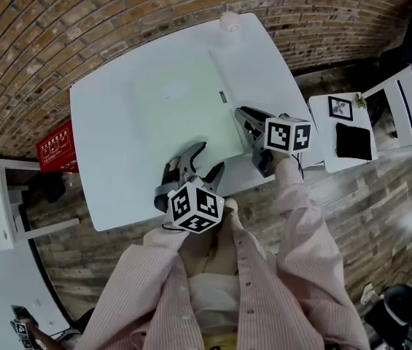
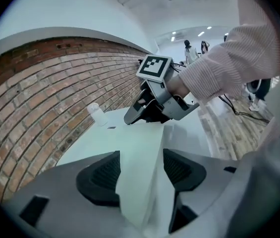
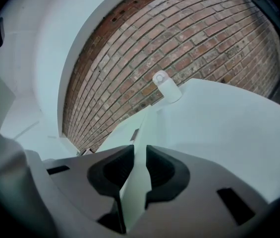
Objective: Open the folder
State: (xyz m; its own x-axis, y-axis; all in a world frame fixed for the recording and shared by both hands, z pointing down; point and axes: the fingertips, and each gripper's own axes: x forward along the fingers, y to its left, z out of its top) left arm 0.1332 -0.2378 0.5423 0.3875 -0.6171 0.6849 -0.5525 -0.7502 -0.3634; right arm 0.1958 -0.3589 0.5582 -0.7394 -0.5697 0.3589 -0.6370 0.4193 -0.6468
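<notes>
The pale green folder [image 1: 180, 104] lies flat on the white table [image 1: 103, 188], with bare top all round it and a small bottle [image 1: 229, 22] at the far edge. The right gripper [image 1: 241, 112] pinches the folder's right edge, jaws nearly together. The left gripper [image 1: 209, 159], tilted down at the near edge, gapes wide around the folder's corner without clamping it

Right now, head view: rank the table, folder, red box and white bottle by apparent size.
1. table, clearly the largest
2. folder, covering much of the tabletop
3. red box
4. white bottle, the smallest

The red box sits below table level, farther from the camera, so it probably looks smaller than it is.
</notes>
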